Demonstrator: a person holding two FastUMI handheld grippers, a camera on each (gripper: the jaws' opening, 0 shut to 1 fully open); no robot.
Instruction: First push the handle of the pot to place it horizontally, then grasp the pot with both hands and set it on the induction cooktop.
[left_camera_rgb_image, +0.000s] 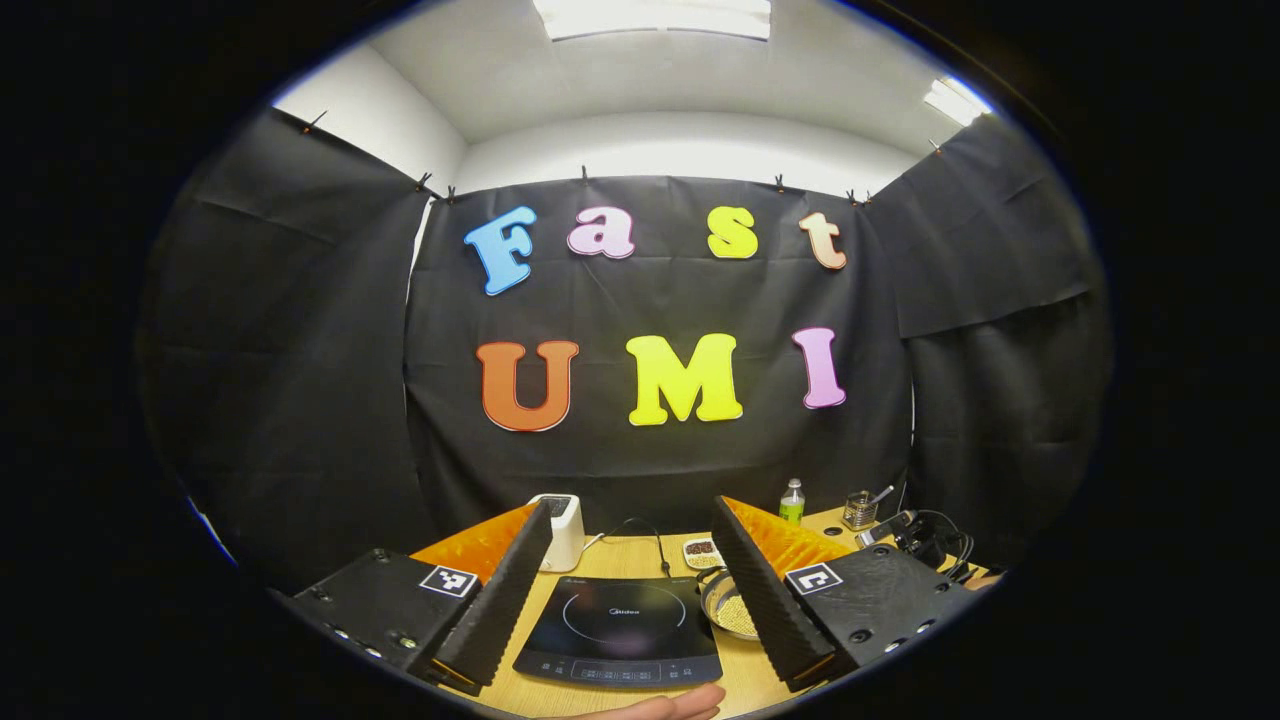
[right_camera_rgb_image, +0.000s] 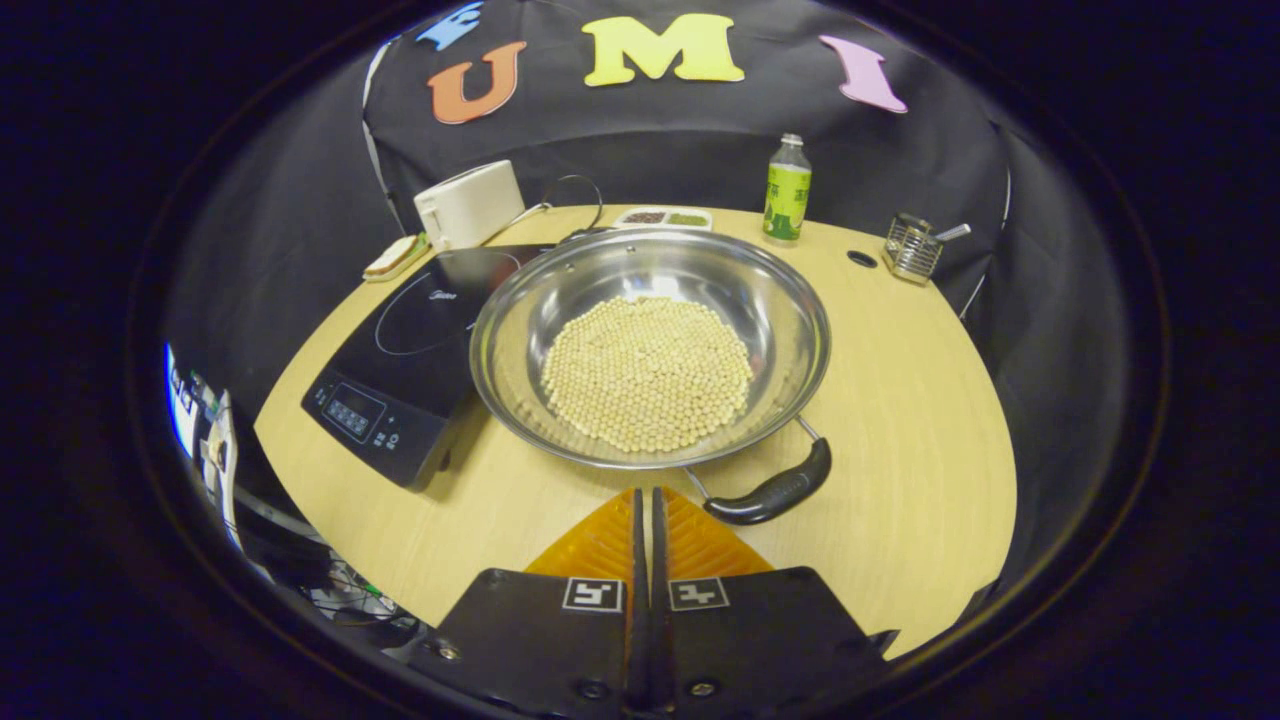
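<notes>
While the pot (right_camera_rgb_image: 650, 345) sits on the table (right_camera_rgb_image: 900, 400) just right of the induction cooktop (right_camera_rgb_image: 400, 350), its rim overlapping the cooktop's near corner in the right gripper view, neither tool has hold of anything. The right gripper (right_camera_rgb_image: 645, 500) is pressed fully closed on nothing, its tips pointing at the pot's near rim, and the dark handle (right_camera_rgb_image: 775, 490) lies at about one o'clock from those tips, just beside them and slanting up toward the right — not yet level, I would say. The left gripper (left_camera_rgb_image: 625, 545) is spread wide and empty, held above the cooktop (left_camera_rgb_image: 620, 625) with the pot (left_camera_rgb_image: 728, 605) peeking out at its four o'clock, and a bare hand (left_camera_rgb_image: 660, 708) shows at six o'clock. The pot is thin shiny steel, wide and shallow, with a bed of small pale beans (right_camera_rgb_image: 645, 370) across the bottom; it looks stiff, slick and moderately weighted, and the beans would roll if it tipped. A sideways nudge on the handle should swing it, though the smooth base may slide too. For the lift I would take the handle on one side and the opposite rim on the other — keeping it flat.
</notes>
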